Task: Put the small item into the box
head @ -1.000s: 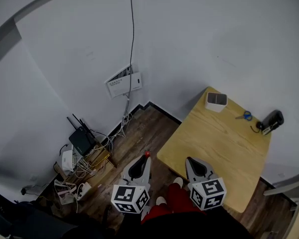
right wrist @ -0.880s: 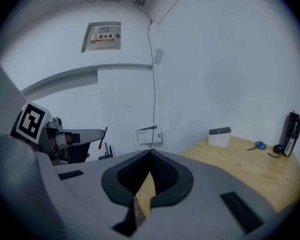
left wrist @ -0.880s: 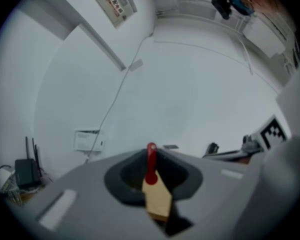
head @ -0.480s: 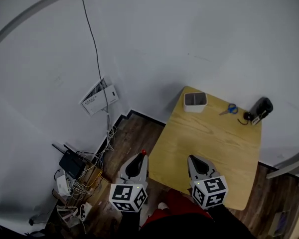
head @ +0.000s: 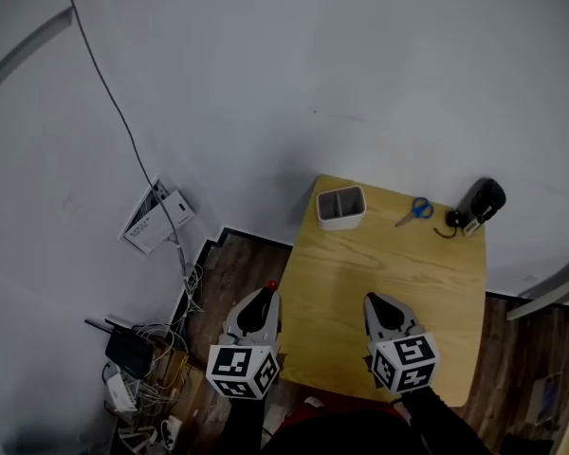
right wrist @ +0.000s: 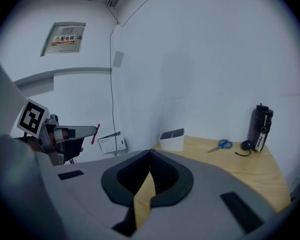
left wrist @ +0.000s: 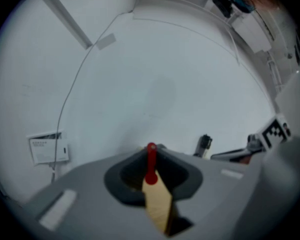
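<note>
Dim, even, bluish light, faint shadows on the wall (head: 360, 83), no glare. Gripper views bulge, with black corners; the left gripper (left wrist: 151, 150) and its red item (left wrist: 150, 165) look blurred.

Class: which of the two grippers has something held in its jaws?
The left gripper: a small red item is pinched between its closed jaws. The right gripper has jaws that meet with nothing between them.

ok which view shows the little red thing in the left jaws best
The left gripper view: the red item stands upright and close up, pinched between the shut jaws. The head view shows only its red tip; the right gripper view shows it small, from the side.
</note>
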`<state>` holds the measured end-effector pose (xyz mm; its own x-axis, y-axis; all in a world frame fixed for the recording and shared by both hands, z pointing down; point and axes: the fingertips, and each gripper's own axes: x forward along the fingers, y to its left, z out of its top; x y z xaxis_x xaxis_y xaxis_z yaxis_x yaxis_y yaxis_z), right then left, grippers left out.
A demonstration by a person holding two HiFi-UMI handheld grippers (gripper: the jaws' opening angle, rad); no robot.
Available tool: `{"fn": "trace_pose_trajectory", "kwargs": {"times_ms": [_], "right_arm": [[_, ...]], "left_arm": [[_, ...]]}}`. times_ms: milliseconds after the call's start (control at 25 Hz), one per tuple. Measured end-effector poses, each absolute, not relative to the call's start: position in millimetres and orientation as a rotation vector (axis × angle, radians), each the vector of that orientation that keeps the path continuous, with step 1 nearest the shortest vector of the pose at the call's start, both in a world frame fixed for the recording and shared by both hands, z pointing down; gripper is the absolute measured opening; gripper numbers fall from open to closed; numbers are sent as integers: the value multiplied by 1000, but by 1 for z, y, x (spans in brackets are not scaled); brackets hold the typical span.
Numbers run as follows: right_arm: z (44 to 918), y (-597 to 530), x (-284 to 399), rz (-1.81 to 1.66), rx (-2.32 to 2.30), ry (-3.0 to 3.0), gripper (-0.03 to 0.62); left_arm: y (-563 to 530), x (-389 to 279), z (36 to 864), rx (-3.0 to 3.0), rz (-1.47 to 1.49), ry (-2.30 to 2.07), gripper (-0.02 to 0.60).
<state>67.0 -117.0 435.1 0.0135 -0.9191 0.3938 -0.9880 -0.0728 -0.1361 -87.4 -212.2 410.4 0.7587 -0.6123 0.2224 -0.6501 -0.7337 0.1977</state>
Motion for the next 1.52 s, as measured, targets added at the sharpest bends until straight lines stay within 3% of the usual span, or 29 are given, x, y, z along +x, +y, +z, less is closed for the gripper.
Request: {"fn": "trace_pose_trajectory", "kwargs": {"times_ms": [800,1520], "right_arm": [[466,-154,192,674,2279,-1815,8],[497,-204,220,739,2283,-1825,8]], "left_arm": [[-288,79,433,2799,328,-696,54],[-333,167,477,2829,458,-605,54]]}}
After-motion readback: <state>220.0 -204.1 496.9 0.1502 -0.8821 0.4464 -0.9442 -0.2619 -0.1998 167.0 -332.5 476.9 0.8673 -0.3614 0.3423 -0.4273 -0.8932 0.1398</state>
